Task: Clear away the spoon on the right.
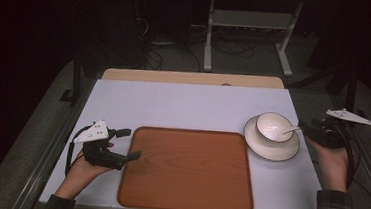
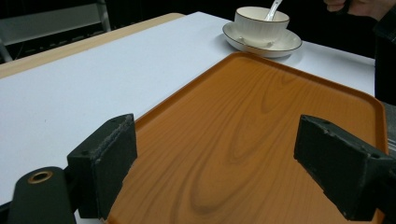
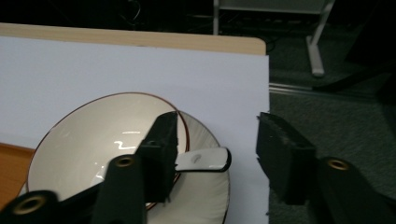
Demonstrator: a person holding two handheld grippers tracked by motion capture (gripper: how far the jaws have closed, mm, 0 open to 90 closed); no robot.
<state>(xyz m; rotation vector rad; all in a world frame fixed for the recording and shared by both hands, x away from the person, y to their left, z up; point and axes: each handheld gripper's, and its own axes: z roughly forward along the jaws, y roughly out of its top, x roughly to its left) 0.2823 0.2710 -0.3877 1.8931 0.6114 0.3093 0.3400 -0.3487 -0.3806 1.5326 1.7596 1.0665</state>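
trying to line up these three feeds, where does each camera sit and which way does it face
High view: above the person's side, looking forward and down on the tray; both forearms show.
Left gripper view: rides the left gripper, looking across the tray toward the bowl; its open fingers show.
Right gripper view: rides the right gripper, looking down at the spoon; open fingers show.
All share the bowl on its saucer.

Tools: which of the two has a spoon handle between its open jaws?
The right tool, beside the bowl; the spoon handle lies between its jaws. The left tool frames bare tray.
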